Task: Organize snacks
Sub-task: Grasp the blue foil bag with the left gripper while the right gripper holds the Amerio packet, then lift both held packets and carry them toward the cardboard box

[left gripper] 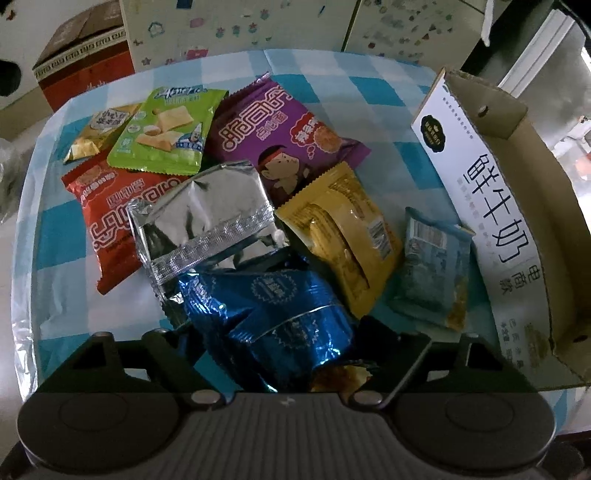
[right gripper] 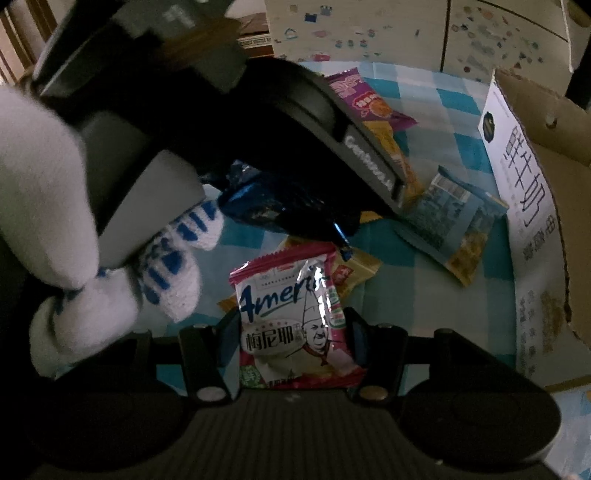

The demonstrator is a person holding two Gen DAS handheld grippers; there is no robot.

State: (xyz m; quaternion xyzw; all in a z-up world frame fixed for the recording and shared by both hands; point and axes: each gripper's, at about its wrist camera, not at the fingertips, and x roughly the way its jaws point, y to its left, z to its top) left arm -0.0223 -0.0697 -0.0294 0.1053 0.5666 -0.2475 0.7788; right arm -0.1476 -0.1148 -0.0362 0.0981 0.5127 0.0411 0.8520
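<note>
My left gripper [left gripper: 284, 332] is shut on a shiny blue foil snack packet [left gripper: 280, 314], low over the pile. Beyond it lie a silver packet [left gripper: 207, 218], a red packet [left gripper: 110, 214], a green packet [left gripper: 166, 129], a purple packet [left gripper: 273, 136], a yellow packet [left gripper: 347, 229] and a pale blue packet [left gripper: 432, 266]. My right gripper [right gripper: 293, 328] is shut on a pink-and-white snack packet [right gripper: 295, 325] and holds it above the table. The left gripper's body [right gripper: 258, 129] and a gloved hand [right gripper: 74, 221] fill the upper left of the right wrist view.
An open cardboard box [left gripper: 535, 206] with a white printed side stands at the right of the blue-checked tablecloth [left gripper: 332, 85]; it also shows in the right wrist view [right gripper: 532, 206]. A brown and red carton [left gripper: 85, 55] and sticker-covered cabinets [left gripper: 258, 26] stand behind the table.
</note>
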